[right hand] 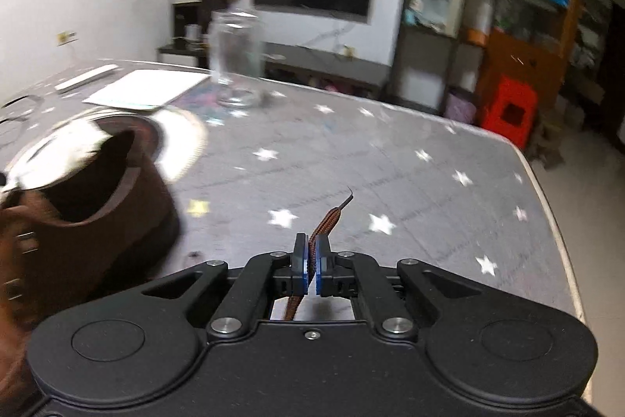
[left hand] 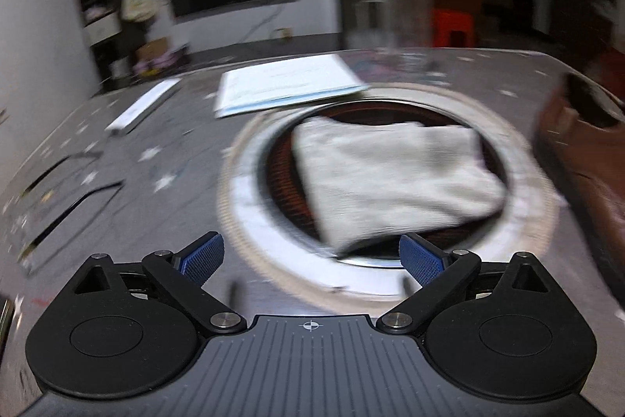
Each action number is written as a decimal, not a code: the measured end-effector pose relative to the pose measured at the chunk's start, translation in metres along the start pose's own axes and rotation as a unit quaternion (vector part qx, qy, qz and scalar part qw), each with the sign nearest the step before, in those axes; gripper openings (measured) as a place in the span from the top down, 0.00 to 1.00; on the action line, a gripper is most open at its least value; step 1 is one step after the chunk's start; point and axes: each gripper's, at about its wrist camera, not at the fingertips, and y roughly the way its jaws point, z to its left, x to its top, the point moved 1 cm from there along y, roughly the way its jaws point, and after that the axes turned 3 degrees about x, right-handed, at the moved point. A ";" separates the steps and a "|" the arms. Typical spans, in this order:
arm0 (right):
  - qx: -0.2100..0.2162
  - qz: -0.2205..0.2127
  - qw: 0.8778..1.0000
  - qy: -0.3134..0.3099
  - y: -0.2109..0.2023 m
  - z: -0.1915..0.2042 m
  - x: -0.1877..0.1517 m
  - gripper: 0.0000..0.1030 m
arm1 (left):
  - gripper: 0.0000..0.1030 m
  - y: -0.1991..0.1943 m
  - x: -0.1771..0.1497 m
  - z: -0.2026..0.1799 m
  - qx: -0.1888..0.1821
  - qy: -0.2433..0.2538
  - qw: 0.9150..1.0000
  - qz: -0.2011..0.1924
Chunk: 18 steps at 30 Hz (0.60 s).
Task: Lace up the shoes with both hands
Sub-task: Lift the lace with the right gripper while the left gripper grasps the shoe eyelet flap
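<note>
A brown boot [right hand: 78, 206] stands at the left of the right wrist view, its opening up, with metal lace hooks at its lower left. It also shows at the right edge of the left wrist view [left hand: 586, 159]. My right gripper [right hand: 311, 256] is shut on a brown shoelace [right hand: 332, 217], whose tip sticks out forward over the table. The lace's other part runs back under the gripper. My left gripper [left hand: 312, 256] is open and empty, its blue pads [left hand: 205, 256] wide apart above the table, left of the boot.
A grey table with white stars [right hand: 390, 159] bears a round recessed burner with a white cloth [left hand: 390, 178], a paper sheet [left hand: 285, 85], a white strip [left hand: 144, 104] and a clear glass jar [right hand: 236, 57]. The table's right edge [right hand: 547, 190] is near. A red stool [right hand: 508, 108] stands beyond.
</note>
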 end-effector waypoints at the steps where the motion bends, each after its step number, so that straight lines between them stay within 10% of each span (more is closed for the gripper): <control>1: 0.007 -0.002 1.000 -0.018 -0.007 0.006 0.001 0.96 | 0.07 -0.004 0.002 -0.008 -0.011 0.013 1.000 -0.005; 11: 0.078 0.015 0.973 -0.217 -0.067 0.069 -0.007 0.97 | 0.20 -0.041 0.026 -0.077 -0.131 0.106 0.984 -0.056; 18: 0.123 0.027 0.938 -0.323 -0.091 0.110 -0.015 0.97 | 0.43 -0.065 0.040 -0.123 -0.211 0.194 0.955 -0.082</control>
